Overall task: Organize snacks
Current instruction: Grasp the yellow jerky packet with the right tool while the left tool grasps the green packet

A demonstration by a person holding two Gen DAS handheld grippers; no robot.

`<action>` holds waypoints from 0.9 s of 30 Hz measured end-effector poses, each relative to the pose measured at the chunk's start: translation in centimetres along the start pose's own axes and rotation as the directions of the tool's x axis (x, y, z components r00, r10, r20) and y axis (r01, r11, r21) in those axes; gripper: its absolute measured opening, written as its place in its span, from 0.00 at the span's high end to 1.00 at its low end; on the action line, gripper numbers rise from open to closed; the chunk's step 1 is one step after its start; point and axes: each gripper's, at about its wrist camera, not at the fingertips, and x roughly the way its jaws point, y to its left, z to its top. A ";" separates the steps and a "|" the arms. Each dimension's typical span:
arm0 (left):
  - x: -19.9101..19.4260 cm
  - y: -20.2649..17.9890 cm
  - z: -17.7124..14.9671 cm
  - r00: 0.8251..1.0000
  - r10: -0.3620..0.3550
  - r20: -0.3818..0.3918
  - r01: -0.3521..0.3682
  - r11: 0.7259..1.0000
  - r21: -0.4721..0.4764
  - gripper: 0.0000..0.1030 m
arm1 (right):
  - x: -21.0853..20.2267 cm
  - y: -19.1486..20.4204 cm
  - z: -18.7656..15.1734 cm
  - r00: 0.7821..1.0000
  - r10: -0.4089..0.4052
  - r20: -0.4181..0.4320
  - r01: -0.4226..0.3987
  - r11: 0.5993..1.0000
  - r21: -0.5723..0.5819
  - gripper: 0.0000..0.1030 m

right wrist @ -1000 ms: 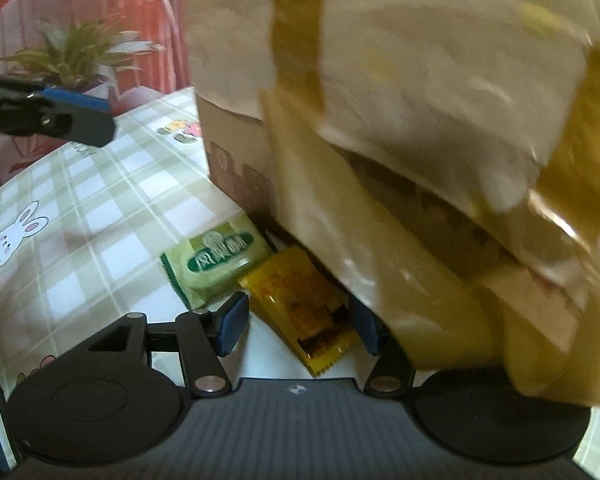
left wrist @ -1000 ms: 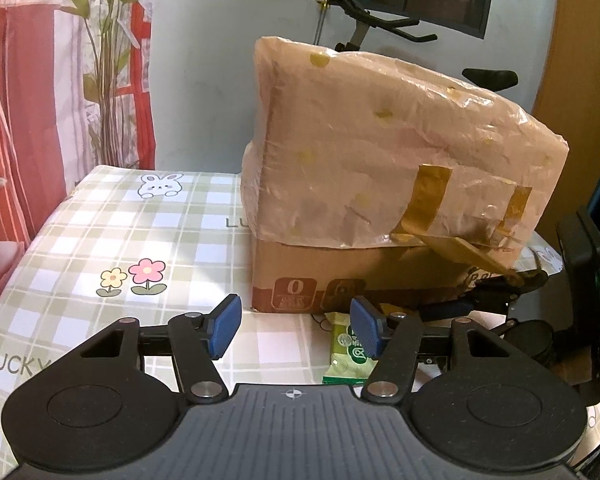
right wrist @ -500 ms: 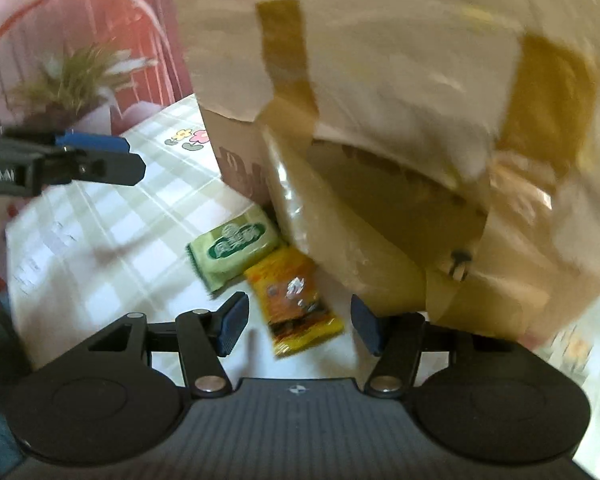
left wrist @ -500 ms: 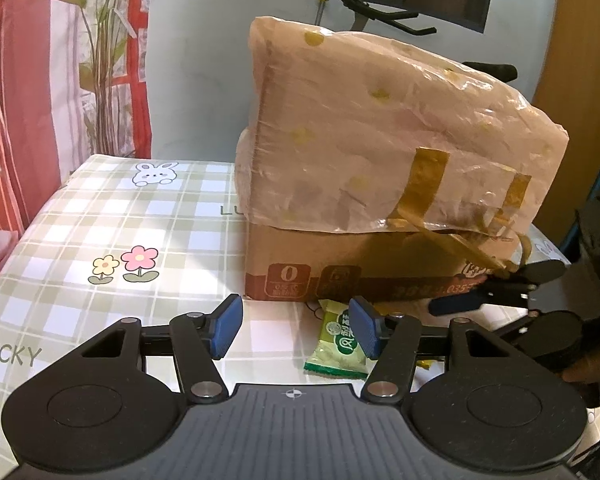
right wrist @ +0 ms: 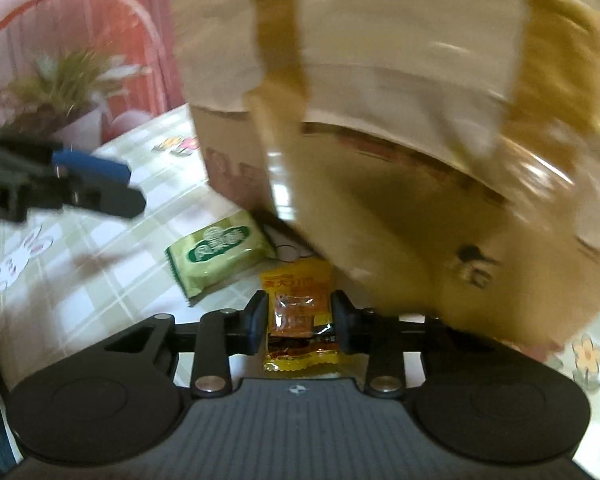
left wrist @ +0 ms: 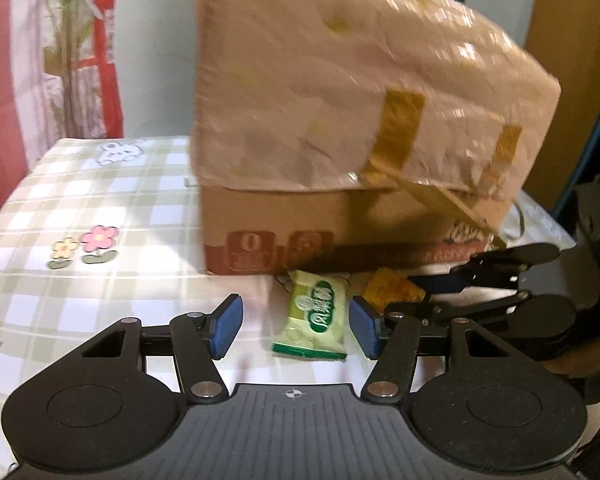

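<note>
Worktop (left wrist: 100,184): checked cloth in green and white, printed with flowers and a rabbit; it carries everything below.
Box (left wrist: 284,232): brown cardboard, standing at the middle of the worktop, its upper part wrapped in crinkled plastic (left wrist: 340,92) held by strips of tan tape.
Left tongs (left wrist: 296,328): hovering over the worktop in front of the box, blue pads standing well apart and pressing on nothing; the green packet lies on the cloth between and just beyond them.
Right tongs (right wrist: 300,320): low at the front right corner of the box; the jaws have just been closing and now pinch the yellow packet by its two sides.
Green packet (left wrist: 316,316): flat on the cloth just in front of the box, one end nearly touching the box's foot.
Yellow packet (right wrist: 298,316): just beside the green packet, close under the box's loose plastic flap, gripped across its middle.
</note>
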 end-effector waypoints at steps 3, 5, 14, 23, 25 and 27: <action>1.6 -1.0 -0.2 1.000 0.004 -0.024 -0.003 0.999 0.034 0.40 | -0.5 -0.5 -0.8 0.999 -0.013 0.035 0.012 0.999 0.038 0.65; 2.6 -1.5 -0.3 0.999 0.014 -0.037 -0.012 0.999 0.045 0.40 | -0.5 -0.4 -1.3 0.998 -0.020 0.066 0.017 0.999 0.048 0.65; 5.3 -2.3 -0.7 0.993 0.106 -0.055 -0.104 0.994 0.039 0.56 | -0.5 -0.1 -2.0 0.994 -0.047 0.098 0.043 0.998 0.039 0.65; 3.4 -2.9 -2.4 0.991 0.131 -0.037 -0.132 0.991 -0.013 0.60 | -0.3 0.2 -2.1 0.993 -0.059 0.099 0.058 0.998 0.019 0.65; 2.9 -2.8 -2.7 0.990 0.135 -0.032 -0.136 0.990 -0.034 0.60 | -0.2 0.3 -2.1 0.993 -0.066 0.099 0.065 0.998 0.010 0.65; 2.2 -2.4 -3.2 0.990 0.139 -0.028 -0.141 0.988 -0.068 0.60 | -0.2 0.4 -2.1 0.993 -0.070 0.099 0.070 0.998 0.006 0.65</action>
